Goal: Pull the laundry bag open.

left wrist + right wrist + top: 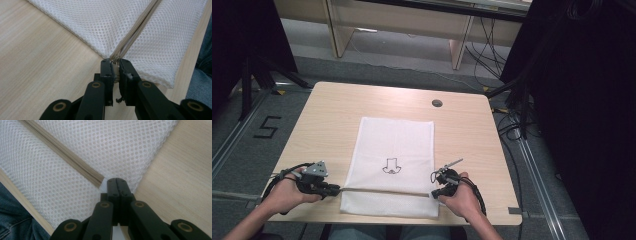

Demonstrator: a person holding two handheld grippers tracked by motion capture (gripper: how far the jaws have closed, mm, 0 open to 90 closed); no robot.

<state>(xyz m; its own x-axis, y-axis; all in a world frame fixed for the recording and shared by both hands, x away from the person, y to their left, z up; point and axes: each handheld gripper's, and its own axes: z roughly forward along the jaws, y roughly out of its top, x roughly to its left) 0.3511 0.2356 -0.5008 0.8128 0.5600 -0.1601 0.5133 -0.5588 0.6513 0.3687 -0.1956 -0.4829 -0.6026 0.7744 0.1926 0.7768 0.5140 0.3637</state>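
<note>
A black "5" (266, 127) is marked on the grey floor (242, 150).

Both black two-jaw grippers, left (334, 190) and right (435, 195), have angular linked arms pinned with brass-coloured round rivets. A grey three-cornered plate (316, 168) tops the left one. Black cables (279, 179) loop from each. The person wears blue denim trousers (15, 220).
</note>
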